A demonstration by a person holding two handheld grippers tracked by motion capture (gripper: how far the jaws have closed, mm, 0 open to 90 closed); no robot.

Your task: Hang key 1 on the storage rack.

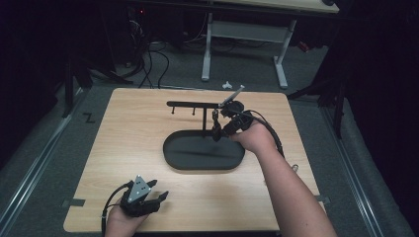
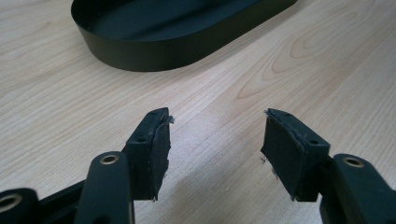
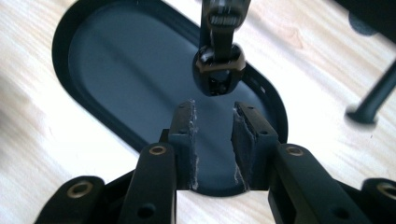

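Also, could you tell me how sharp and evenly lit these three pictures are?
High view: the pale wooden table is lit and its surroundings sink into darkness. Left gripper view: sharp wood grain, with soft shadow between the jaws. Right gripper view: the dangling dark metal clasp and the black oval tray look soft, with the tabletop glaring.
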